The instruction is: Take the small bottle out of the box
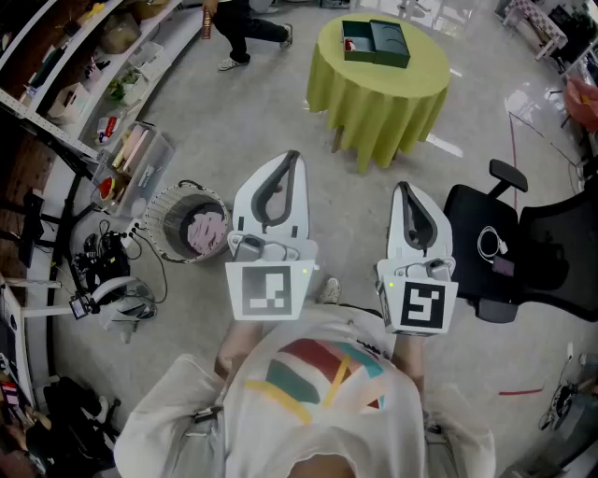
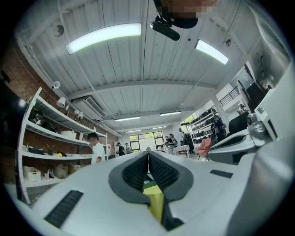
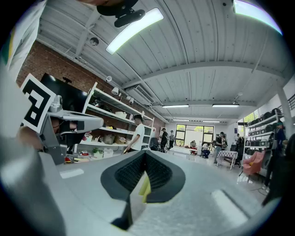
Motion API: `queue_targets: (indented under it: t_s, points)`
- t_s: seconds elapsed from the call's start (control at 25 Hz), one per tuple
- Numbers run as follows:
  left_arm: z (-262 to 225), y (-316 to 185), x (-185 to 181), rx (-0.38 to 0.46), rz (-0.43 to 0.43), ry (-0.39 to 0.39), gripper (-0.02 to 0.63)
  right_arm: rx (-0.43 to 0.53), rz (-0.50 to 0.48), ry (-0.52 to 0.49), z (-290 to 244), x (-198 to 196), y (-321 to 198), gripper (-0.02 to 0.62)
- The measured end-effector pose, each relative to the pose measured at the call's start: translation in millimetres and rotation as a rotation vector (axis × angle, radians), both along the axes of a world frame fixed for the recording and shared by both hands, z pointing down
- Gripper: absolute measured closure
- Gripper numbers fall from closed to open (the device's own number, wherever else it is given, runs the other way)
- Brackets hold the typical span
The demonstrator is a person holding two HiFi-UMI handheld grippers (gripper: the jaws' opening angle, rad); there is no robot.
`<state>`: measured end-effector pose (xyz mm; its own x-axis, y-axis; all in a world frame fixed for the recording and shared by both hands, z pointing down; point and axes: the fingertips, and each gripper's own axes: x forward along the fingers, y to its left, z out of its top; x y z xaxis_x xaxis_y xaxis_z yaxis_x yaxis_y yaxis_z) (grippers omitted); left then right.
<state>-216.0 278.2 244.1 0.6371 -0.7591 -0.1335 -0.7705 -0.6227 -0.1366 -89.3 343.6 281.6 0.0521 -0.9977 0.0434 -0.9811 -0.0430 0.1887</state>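
Observation:
A dark green box lies open on a round table with a yellow-green cloth, far ahead of me across the floor. Something red shows in its left compartment; I cannot make out a small bottle. My left gripper and right gripper are held side by side at chest height, pointing toward the table, well short of it. Both are shut with nothing between the jaws. In the left gripper view the gripper has its tips meeting, with yellow-green cloth visible through the gap. The right gripper looks the same in its own view.
A wire basket stands on the floor to my left, beside a clear storage bin and long shelves. A black office chair stands at my right. A person crouches by the shelves, left of the table.

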Motion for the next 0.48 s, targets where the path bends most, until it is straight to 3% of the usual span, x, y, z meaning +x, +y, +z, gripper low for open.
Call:
queue_targets:
  t_s: [0.24, 0.48]
  points:
    - [5.7, -4.9, 4.3, -0.004, -0.022, -0.019, 0.591, 0.006, -0.008, 0.014, 2.0, 6.2, -6.0, 0.592]
    - [9.0, -14.6, 0.9, -0.026, -0.052, -0.021, 0.591, 0.008, -0.104, -0.022, 8.7, -2.0, -13.1, 0.592]
